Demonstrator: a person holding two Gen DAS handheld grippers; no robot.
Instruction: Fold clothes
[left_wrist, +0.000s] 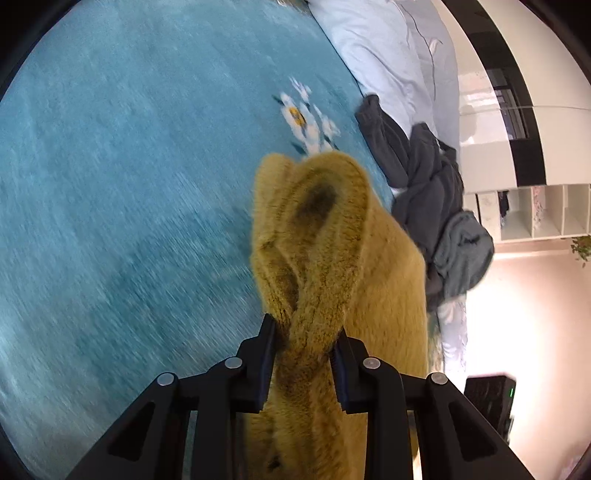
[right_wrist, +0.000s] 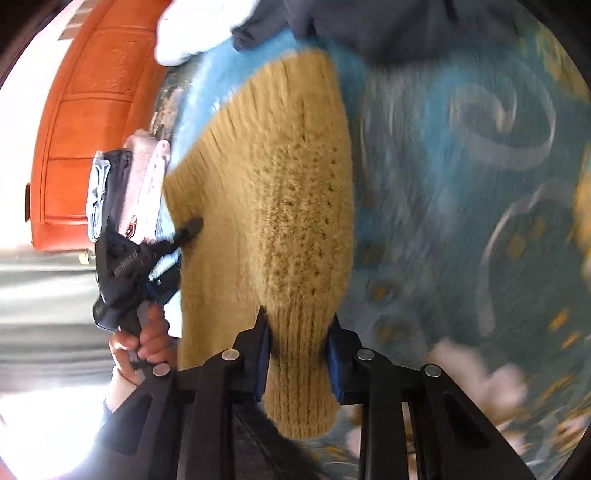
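Note:
A fuzzy mustard-yellow knit sweater (left_wrist: 332, 236) is held up over the teal bedspread (left_wrist: 129, 166). My left gripper (left_wrist: 306, 332) is shut on a bunched fold of the sweater, which hangs down below it. My right gripper (right_wrist: 298, 325) is shut on a ribbed edge of the same sweater (right_wrist: 280, 192), which stretches away from it. In the right wrist view the left gripper (right_wrist: 192, 227) shows at the left, held by a hand (right_wrist: 142, 339), pinching the sweater's far edge.
A heap of dark grey clothes (left_wrist: 432, 184) lies on the bed beside a pale blue pillow (left_wrist: 388, 48). A stack of folded clothes (right_wrist: 122, 192) sits at the bed's edge. An orange wooden panel (right_wrist: 85, 122) stands behind it. White shelves (left_wrist: 535, 210) stand at the right.

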